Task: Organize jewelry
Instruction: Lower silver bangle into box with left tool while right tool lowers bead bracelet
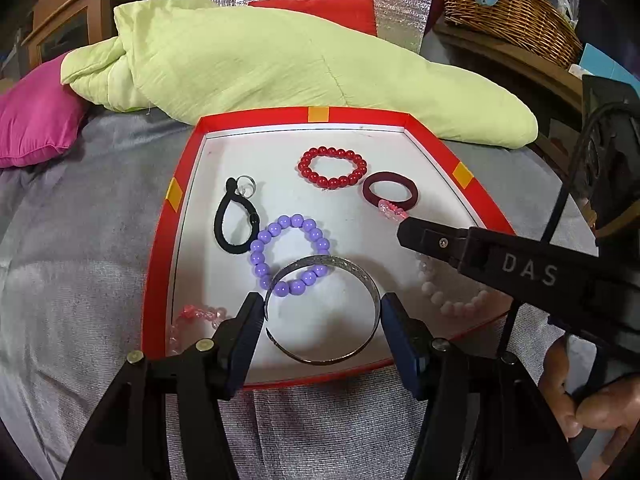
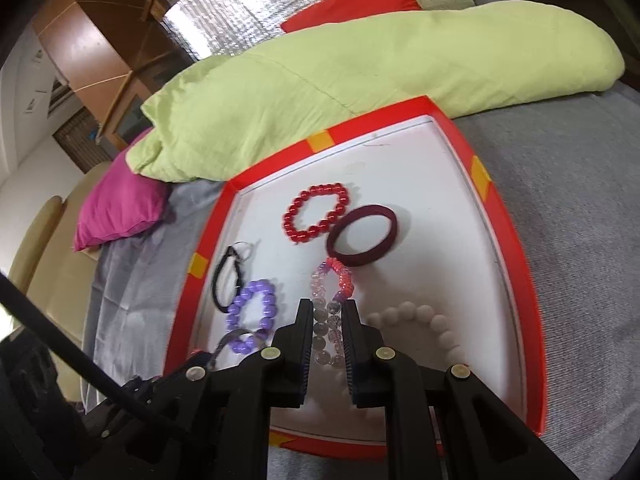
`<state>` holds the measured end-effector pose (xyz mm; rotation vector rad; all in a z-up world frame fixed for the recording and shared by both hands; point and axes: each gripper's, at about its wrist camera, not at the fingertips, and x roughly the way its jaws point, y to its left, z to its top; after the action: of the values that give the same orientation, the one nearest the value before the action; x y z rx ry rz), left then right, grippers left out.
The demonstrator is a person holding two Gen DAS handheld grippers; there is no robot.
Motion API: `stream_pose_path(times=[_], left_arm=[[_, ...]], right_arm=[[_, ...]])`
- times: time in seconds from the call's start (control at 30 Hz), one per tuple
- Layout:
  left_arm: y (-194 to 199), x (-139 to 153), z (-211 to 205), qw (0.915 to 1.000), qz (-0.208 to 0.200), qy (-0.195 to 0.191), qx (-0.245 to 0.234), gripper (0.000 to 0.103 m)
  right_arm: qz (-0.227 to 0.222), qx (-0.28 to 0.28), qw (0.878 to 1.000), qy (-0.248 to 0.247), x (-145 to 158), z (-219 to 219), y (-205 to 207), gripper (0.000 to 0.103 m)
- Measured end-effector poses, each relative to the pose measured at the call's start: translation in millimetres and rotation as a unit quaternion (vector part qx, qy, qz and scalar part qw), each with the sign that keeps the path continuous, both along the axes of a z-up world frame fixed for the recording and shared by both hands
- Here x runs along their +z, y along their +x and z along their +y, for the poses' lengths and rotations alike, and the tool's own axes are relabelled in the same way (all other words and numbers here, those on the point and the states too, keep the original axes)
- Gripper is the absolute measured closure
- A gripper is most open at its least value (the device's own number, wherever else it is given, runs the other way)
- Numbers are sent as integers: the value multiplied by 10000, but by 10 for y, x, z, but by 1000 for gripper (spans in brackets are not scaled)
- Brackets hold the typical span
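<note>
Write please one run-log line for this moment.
left gripper: around silver bangle | right gripper: shut on clear-and-pink bead bracelet | both over red tray
</note>
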<state>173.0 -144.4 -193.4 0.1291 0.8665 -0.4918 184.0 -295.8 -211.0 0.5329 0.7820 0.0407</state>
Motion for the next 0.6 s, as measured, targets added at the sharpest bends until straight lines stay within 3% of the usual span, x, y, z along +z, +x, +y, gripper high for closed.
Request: stream_pose_path(times=[0.6], left_arm=[[17,-12,6,10000,-36,31,59,41]], right_arm=[[-17,-17,9999,-143,17,1,-13,87]])
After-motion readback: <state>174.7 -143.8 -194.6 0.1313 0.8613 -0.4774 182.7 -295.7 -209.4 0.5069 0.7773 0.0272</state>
